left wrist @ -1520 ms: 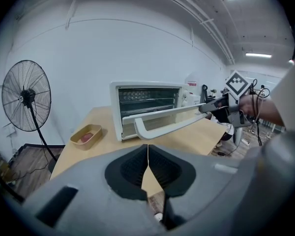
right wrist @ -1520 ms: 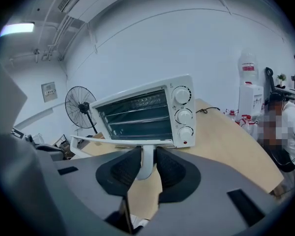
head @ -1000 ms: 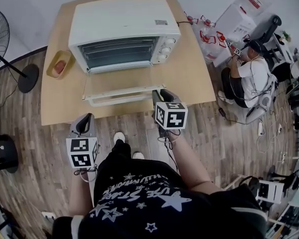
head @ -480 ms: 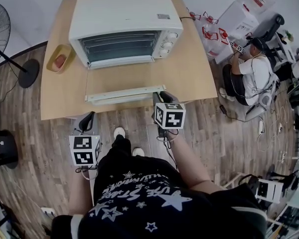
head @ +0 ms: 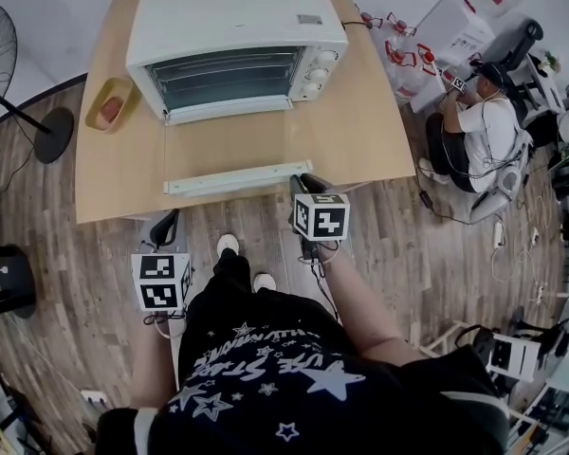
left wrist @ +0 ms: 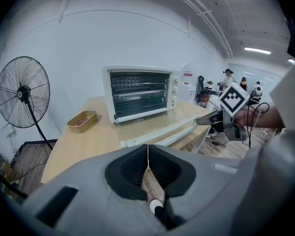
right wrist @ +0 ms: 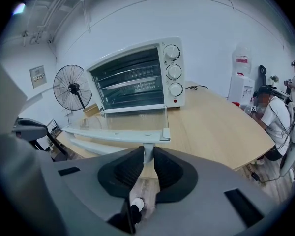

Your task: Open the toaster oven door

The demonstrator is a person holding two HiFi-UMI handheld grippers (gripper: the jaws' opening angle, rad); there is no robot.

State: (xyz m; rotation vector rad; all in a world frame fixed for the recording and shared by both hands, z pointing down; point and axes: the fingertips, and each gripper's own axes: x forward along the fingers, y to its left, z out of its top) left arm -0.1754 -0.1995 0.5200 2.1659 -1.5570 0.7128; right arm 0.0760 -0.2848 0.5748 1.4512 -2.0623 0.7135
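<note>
A white toaster oven (head: pixel 232 36) stands at the back of a wooden table (head: pixel 370 131). Its glass door (head: pixel 228 145) hangs fully down, lying flat toward me, with the white handle (head: pixel 232 178) along its front edge. My right gripper (head: pixel 300 182) is at the handle's right end. Its jaws are closing, and the handle's end post (right wrist: pixel 148 151) sits between the pads and touches both. My left gripper (head: pixel 168 224) hangs shut and empty below the table's front edge, left of the door. In the left gripper view the oven (left wrist: pixel 140 90) and door lie ahead.
A tan tray (head: pixel 109 105) with a pinkish item sits on the table left of the oven. A floor fan (head: pixel 0 74) stands further left. A seated person (head: pixel 484 145) and boxes are to the right. My feet (head: pixel 228 246) are by the table's front edge.
The door has settled a little lower and now lies flat, with the right gripper still at the handle's right end. The left gripper has barely moved.
</note>
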